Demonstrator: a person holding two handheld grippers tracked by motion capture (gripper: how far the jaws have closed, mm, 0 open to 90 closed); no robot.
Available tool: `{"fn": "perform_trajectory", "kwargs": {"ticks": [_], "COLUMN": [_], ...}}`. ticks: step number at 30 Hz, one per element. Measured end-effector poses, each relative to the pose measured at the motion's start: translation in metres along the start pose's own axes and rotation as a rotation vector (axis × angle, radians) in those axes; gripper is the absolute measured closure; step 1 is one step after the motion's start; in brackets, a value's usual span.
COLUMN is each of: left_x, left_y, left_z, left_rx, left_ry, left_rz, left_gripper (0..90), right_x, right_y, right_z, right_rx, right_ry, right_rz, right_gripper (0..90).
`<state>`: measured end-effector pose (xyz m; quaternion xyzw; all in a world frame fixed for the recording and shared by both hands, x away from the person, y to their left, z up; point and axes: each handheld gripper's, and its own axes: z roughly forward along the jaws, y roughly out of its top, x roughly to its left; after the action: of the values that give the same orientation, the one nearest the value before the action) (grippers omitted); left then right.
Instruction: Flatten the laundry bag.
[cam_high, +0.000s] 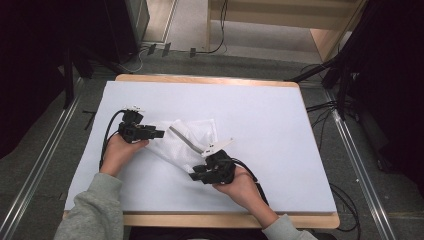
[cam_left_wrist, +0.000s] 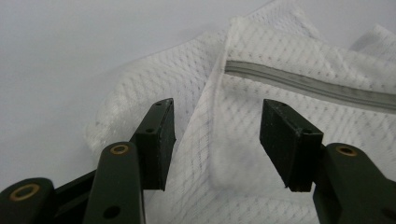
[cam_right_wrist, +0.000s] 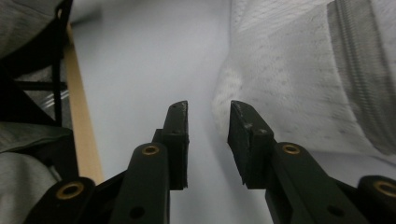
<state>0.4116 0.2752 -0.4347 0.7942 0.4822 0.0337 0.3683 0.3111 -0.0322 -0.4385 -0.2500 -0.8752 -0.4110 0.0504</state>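
Folding barely begun: white mesh bag lies rumpled as left gripper straddles a crease, spread, and right gripper gapes empty.

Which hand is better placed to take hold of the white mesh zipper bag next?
Left. The left gripper stands open with a fold of the white mesh zipper bag between its fingers; the right gripper is open beside the bag's edge, over bare table.
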Motion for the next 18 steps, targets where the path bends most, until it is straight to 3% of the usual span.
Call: {"fn": "perform_trajectory", "kwargs": {"ticks": [7,18], "left_x": [-0.004,-0.006], "left_y": [0.007,0.015], "left_z": [0.007,0.021], "left_rx": [0.002,-0.006], "left_ry": [-0.01,-0.029], "left_rz": [0.016,0.04], "left_gripper": [46.8,46.6], "right_x": [0.001,-0.025], "right_y": [-0.009,-0.02], "right_z": [-0.024,-0.04], "right_rx": [-0.018,-0.027], "right_ry": [-0.043,-0.119], "right_rz": [0.013,0.062], "right_gripper": [68.2,68.4]}}
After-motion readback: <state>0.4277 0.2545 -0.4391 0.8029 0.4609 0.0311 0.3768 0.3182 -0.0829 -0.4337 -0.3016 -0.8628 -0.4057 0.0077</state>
